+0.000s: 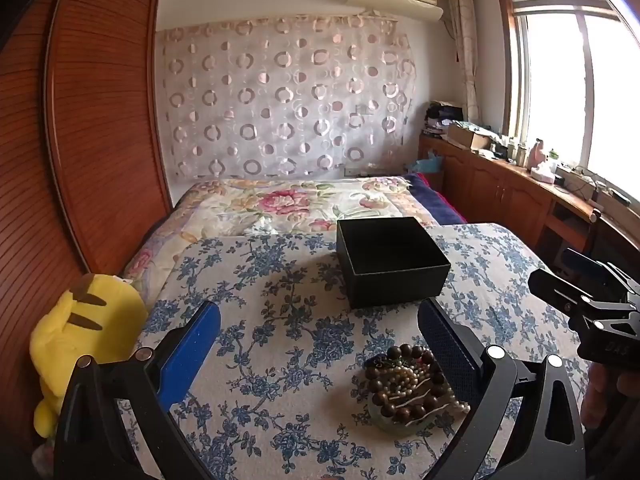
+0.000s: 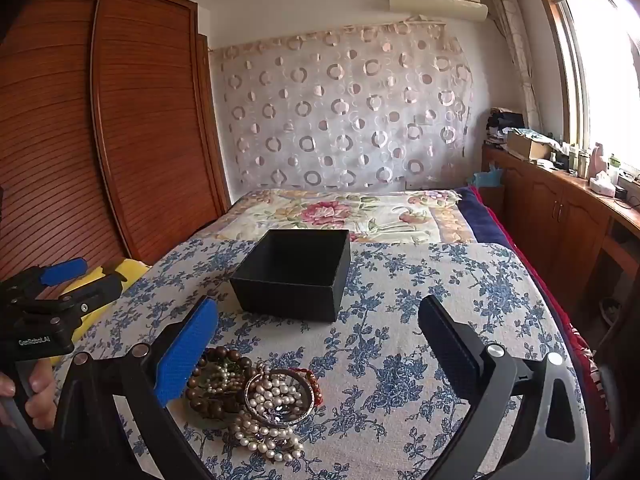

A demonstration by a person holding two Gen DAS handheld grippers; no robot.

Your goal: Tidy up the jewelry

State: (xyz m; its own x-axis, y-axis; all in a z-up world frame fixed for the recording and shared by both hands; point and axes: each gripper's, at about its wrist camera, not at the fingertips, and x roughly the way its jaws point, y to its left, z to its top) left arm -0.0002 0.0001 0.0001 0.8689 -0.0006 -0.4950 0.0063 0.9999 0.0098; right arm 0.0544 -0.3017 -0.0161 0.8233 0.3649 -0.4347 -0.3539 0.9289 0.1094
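A pile of jewelry (image 2: 256, 400) lies on the blue-flowered bedspread (image 2: 400, 340): dark wooden bead bracelets (image 1: 404, 380), a pearl string (image 2: 272, 440) and a silver bangle (image 2: 280, 398). An open, empty black box (image 1: 390, 262) stands behind the pile; it also shows in the right wrist view (image 2: 296, 276). My left gripper (image 1: 320, 320) is open, the pile just inside its right finger. My right gripper (image 2: 318, 316) is open, the pile near its left finger. Each gripper shows at the edge of the other's view.
A yellow plush toy (image 1: 80, 340) lies at the bed's left edge beside a wooden wardrobe (image 1: 80, 140). A floral quilt (image 1: 288, 204) covers the far bed. Wooden cabinets (image 1: 500, 188) with clutter run under the window at right.
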